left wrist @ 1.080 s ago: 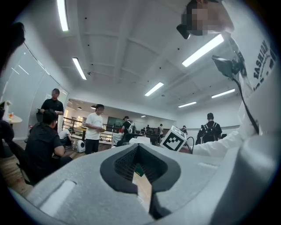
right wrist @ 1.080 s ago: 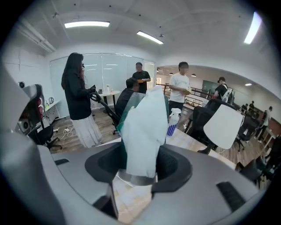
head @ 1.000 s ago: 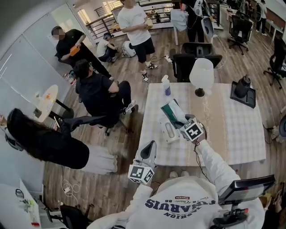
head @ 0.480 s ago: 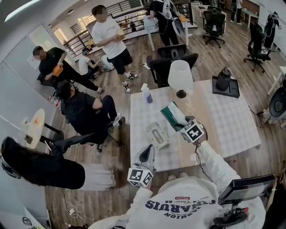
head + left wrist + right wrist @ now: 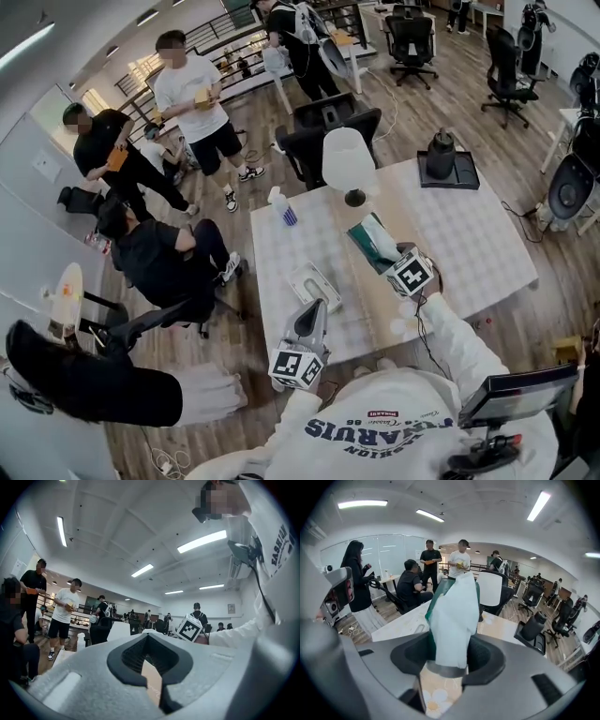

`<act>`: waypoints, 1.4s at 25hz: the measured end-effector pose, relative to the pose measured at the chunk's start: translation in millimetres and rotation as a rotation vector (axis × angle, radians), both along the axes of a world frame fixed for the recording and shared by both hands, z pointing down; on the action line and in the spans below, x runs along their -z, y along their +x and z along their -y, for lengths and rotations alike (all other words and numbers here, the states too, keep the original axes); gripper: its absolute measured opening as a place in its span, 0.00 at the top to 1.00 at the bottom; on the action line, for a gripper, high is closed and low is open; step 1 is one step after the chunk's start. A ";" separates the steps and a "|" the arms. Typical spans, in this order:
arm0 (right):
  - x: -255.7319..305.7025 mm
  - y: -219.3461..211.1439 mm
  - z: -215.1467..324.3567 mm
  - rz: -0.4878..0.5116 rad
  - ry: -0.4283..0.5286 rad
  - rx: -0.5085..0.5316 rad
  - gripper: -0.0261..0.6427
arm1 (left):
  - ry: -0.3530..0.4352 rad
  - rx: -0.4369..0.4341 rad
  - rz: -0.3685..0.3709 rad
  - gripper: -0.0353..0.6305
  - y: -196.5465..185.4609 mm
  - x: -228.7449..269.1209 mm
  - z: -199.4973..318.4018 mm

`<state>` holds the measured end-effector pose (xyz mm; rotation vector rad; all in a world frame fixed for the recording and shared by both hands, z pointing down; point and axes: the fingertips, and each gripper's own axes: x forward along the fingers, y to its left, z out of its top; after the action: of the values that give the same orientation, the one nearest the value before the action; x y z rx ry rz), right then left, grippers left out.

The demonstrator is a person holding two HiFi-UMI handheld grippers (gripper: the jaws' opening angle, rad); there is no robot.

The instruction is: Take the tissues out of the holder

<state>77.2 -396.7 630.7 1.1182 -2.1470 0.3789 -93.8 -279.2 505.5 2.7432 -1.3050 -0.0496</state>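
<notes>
My right gripper (image 5: 389,262) is shut on the green and white tissue pack (image 5: 370,239) and holds it in the air above the middle of the table. In the right gripper view the pack (image 5: 454,616) stands up between the jaws of that gripper (image 5: 450,667), white tissue uppermost. The white holder (image 5: 314,286) lies on the table to the left of the pack, apart from it. My left gripper (image 5: 311,319) hovers just in front of the holder at the table's near edge. Its jaws (image 5: 150,667) stand close together with nothing between them.
A white lamp (image 5: 349,164), a spray bottle (image 5: 281,208) and a black bottle on a tray (image 5: 441,155) stand along the far side of the table (image 5: 469,244). Several people (image 5: 159,253) and office chairs (image 5: 323,127) are to the left and behind.
The right gripper has carried the tissue pack up and to the right, away from the holder, which stays on the table. The left gripper keeps its place near the holder.
</notes>
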 end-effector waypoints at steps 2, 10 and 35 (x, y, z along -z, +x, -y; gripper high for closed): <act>-6.5 4.0 -1.0 -0.005 -0.013 -0.009 0.65 | -0.007 -0.002 0.003 0.94 -0.6 0.1 -0.9; -62.9 20.2 -3.8 -0.078 -0.117 -0.009 0.64 | -0.024 0.041 0.012 0.94 -16.3 -3.9 -4.8; -257.2 49.9 -20.5 -0.255 -0.400 -0.101 0.63 | -0.044 0.255 0.036 0.94 -91.9 -3.6 -38.0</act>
<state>127.1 -376.2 887.9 0.9852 -1.7022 0.6427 -185.7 -241.2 509.1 2.5367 -1.6369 0.0089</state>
